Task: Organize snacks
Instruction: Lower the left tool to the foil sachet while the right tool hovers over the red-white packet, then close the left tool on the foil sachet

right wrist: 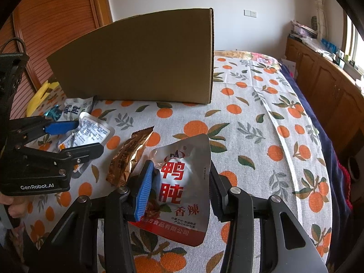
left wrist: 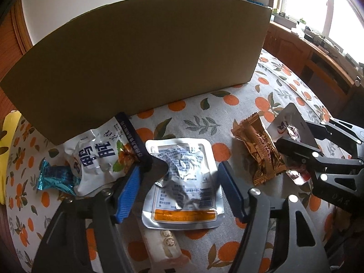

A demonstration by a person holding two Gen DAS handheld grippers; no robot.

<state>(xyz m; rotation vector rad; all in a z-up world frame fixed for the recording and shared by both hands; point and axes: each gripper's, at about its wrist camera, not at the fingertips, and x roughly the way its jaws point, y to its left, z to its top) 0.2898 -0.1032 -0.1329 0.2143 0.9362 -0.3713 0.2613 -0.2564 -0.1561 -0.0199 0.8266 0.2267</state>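
Observation:
My left gripper (left wrist: 179, 177) is open, its blue fingers either side of a silver pouch (left wrist: 182, 182) lying label-down on the orange-print cloth. My right gripper (right wrist: 179, 188) straddles a silver pouch with red characters (right wrist: 182, 186); the jaws stand at its edges and a firm grip is unclear. The right gripper also shows in the left wrist view (left wrist: 302, 152), and the left gripper in the right wrist view (right wrist: 75, 136). A gold wrapper (left wrist: 259, 150) lies between the two pouches. A white-and-blue pouch (left wrist: 102, 157) and a teal wrapper (left wrist: 56, 177) lie at left. A cardboard box (left wrist: 141, 61) stands behind.
A pale snack bar (left wrist: 166, 248) lies under the left gripper. A yellow item (left wrist: 6, 141) sits at the left edge of the bed. Wooden cabinets (right wrist: 323, 84) run along the right under a window. The cloth (right wrist: 261, 118) stretches to the right of the box.

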